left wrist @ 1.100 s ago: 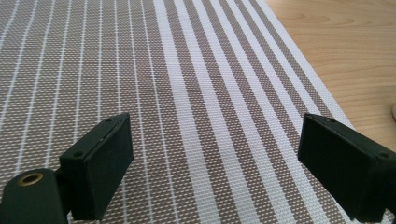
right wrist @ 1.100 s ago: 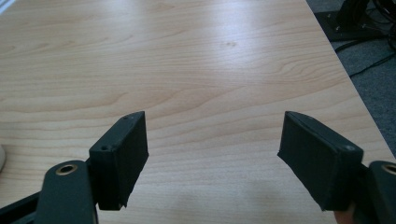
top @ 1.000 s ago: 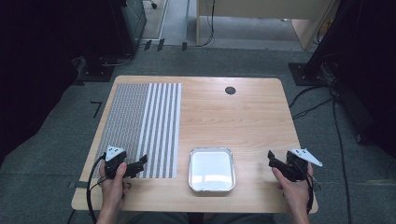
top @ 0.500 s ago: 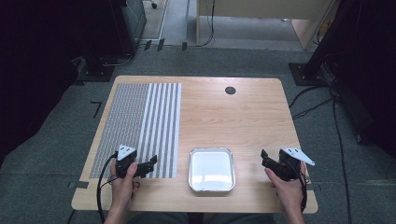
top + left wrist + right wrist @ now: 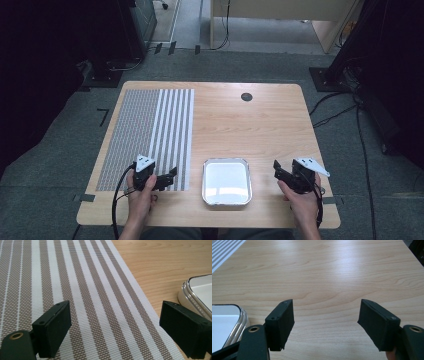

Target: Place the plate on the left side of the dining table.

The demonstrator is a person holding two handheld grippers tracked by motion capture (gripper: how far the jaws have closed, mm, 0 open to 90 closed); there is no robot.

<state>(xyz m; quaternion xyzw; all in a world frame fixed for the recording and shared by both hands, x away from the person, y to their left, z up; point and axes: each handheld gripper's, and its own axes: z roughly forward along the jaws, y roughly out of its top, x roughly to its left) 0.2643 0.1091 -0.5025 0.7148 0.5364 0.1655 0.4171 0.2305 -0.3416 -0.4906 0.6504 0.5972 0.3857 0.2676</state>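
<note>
High view first: we see our two hands come in from the bottom edge, each holding a gripper low over the near part of the table (image 5: 260,120). Our left hand (image 5: 140,195) holds the left gripper (image 5: 169,177) over the near right corner of the striped mat (image 5: 150,135); its jaws point right, toward the tray (image 5: 226,181). Our right hand (image 5: 300,197) holds the right gripper (image 5: 278,170) over bare wood just right of the tray, with a grey plate on top and its jaws pointing left and away from us.

Left gripper view: we see the left gripper (image 5: 115,327) with its jaws spread wide and nothing between them. Below them lies the mat (image 5: 82,290), brown and white stripes running away from us. The tray's rounded metal corner (image 5: 186,290) sits at the right, just beside the right jaw, on wood past the mat's edge.

Right gripper view: we see the right gripper (image 5: 325,322) with its jaws also spread wide and empty, over bare wood. The tray's rim (image 5: 242,317) shows at the lower left, next to the left jaw. A sliver of the mat (image 5: 222,250) shows in the far left corner.

Farther off in the high view, the tray lies empty between the grippers, near the table's front edge and apart from the mat. A small dark hole (image 5: 246,96) sits near the table's far edge. Beyond the table we see grey floor (image 5: 200,65), with cables (image 5: 330,107) at the right.
</note>
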